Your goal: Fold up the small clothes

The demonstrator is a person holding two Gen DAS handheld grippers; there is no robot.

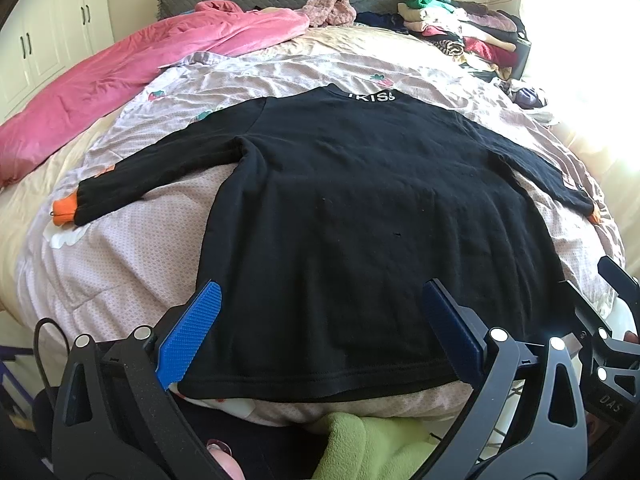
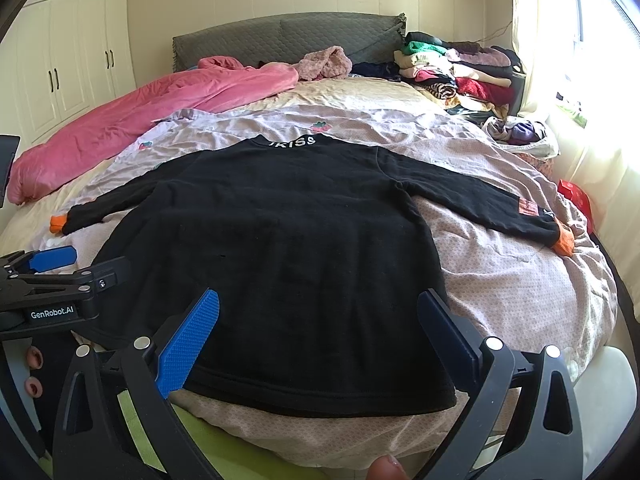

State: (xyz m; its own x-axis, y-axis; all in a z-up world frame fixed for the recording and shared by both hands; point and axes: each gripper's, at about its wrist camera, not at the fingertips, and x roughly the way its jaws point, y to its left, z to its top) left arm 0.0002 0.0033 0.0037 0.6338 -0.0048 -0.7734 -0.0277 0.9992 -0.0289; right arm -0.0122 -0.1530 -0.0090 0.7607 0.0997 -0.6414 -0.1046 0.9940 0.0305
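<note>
A small black long-sleeved sweater [image 1: 360, 208] [image 2: 280, 232] lies flat on the bed, back up, collar with white letters at the far end, both sleeves spread out with orange cuffs [image 1: 64, 212] [image 2: 564, 240]. My left gripper [image 1: 320, 312] hovers open over the sweater's near hem, towards its left corner, its blue fingers [image 1: 192, 332] wide apart with nothing between them. My right gripper [image 2: 318, 320] is open above the hem's right half. The left gripper [image 2: 52, 258] also shows at the left edge of the right wrist view.
A pale pink quilt [image 1: 140, 240] covers the bed. A pink blanket [image 1: 120, 76] lies bunched at the far left, a pile of folded clothes [image 1: 460, 24] at the far right by the grey headboard [image 2: 288, 40]. Green cloth [image 1: 372, 440] lies below the bed's near edge. White wardrobes [image 2: 60, 68] stand left.
</note>
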